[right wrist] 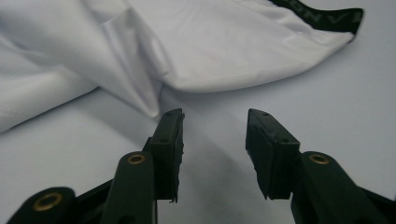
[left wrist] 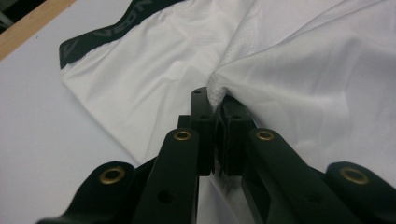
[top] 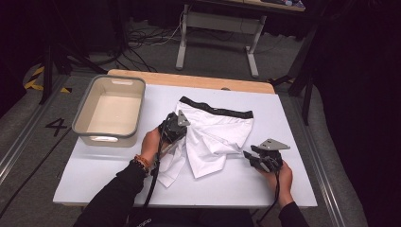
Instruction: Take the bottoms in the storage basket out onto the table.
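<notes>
White cloth of the shorts [left wrist: 154, 84] is pinched tight in the left gripper [left wrist: 215, 105] at the middle of the high view, while the right gripper [right wrist: 215, 126] gapes with nothing inside, low right, maybe just brushing a fold, beside a grey tub [top: 85, 120] at upper left.

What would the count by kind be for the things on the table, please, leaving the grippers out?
White shorts with a black waistband: 1
Grey bin: 1
Total: 2
</notes>
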Available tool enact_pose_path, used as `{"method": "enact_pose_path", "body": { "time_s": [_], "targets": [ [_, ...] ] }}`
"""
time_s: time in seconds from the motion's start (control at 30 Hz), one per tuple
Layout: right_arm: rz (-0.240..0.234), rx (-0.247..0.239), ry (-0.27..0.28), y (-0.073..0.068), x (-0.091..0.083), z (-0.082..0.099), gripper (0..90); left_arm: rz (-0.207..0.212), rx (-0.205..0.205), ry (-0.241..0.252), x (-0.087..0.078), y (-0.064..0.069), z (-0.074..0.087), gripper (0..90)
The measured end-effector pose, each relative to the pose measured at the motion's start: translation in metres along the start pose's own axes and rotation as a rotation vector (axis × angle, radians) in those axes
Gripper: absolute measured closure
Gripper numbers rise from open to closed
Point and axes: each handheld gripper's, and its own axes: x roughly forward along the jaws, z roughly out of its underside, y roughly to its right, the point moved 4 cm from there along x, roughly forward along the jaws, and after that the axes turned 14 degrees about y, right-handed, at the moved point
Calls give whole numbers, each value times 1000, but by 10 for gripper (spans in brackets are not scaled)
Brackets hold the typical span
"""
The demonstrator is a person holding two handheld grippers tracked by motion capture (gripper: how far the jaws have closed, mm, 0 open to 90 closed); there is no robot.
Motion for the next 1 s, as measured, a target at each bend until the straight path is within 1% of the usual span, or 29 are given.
{"method": "enact_pose_path", "body": {
  "time_s": [0.03, 0.07, 0.1, 0.13, 0.2, 0.23, 0.27, 0.3, 0.33, 0.37, 0.4, 0.43, 0.47, 0.5, 0.53, 0.57, 0.6, 0.63, 0.67, 0.7, 0.73, 0.77, 0.8, 0.83, 0.87, 0.9, 0.93, 0.97, 1.0],
  "targets": [
    [-37, -3, 4, -3, 0, -1, 533, -6, 3, 5, -1, -2, 1, 860],
    [-80, -18, 17, -10, 1, -3, 529, -8, -4, 12, -4, -4, 1, 846],
    [-98, -25, 15, -13, 2, -4, 523, -7, -16, 19, -5, -4, 1, 836],
    [-106, -31, 16, -16, 4, -5, 521, -7, -23, 25, -7, -4, 1, 817],
    [-112, -32, 16, -18, 7, -6, 526, -6, -27, 27, -9, -3, 0, 819],
    [-123, -31, 13, -20, 11, -7, 530, -7, -24, 33, -10, -3, 0, 819],
    [-129, -37, 6, -22, 15, -8, 543, -9, -30, 38, -12, -3, 0, 819],
    [-131, -64, -7, -26, 24, -11, 609, -9, -41, 50, -15, -3, -1, 790],
    [-131, -64, -7, -26, 24, -11, 609, -8, -42, 59, -17, -2, -2, 790],
    [-134, -74, -9, -27, 26, -12, 637, -10, -44, 70, -21, -1, -3, 767],
    [-136, -94, -18, -29, 29, -12, 719, -10, -41, 78, -23, -1, -3, 767],
    [-148, -115, -9, -32, 28, -13, 843, -7, -52, 111, -32, 0, -4, 740],
    [-148, -115, -9, -32, 28, -13, 843, -7, -52, 111, -32, 0, -4, 716],
    [-154, -129, -1, -33, 26, -14, 865, -7, -61, 127, -36, 1, -4, 716],
    [-144, -150, 13, -34, 16, -17, 866, 12, -61, 157, -46, 5, -3, 710],
    [-144, -150, 13, -34, 16, -17, 866, 12, -61, 157, -46, 5, -3, 703],
    [-146, -144, 27, -34, 8, -20, 866, 1, -51, 165, -53, 7, -1, 703],
    [-155, -105, 73, -31, -9, -27, 871, 3, -47, 170, -58, 9, 0, 669],
    [-154, -95, 86, -29, -15, -29, 871, 19, -53, 194, -68, 14, 3, 650],
    [-154, -95, 86, -29, -15, -29, 871, 19, -53, 194, -68, 14, 3, 633],
    [-128, -76, 121, -24, -31, -35, 871, 18, -39, 208, -79, 21, 8, 626],
    [-128, -76, 121, -24, -31, -35, 871, 18, -39, 208, -79, 21, 8, 620],
    [-123, -68, 131, -22, -36, -36, 871, 25, -23, 206, -84, 25, 10, 620],
    [-112, -58, 142, -20, -43, -38, 871, 26, 4, 207, -90, 31, 13, 599],
    [-89, -48, 158, -16, -50, -41, 871, 36, 19, 207, -95, 36, 14, 596],
    [-58, -24, 178, -10, -61, -43, 871, 45, 35, 207, -99, 41, 16, 587],
    [-58, -24, 178, -10, -61, -43, 871, 51, 47, 206, -103, 44, 18, 587],
    [-42, -17, 182, -7, -64, -43, 871, 66, 50, 204, -108, 49, 21, 579],
    [-11, 8, 194, -1, -72, -42, 870, 92, 42, 207, -114, 56, 26, 576]
  ]
}}
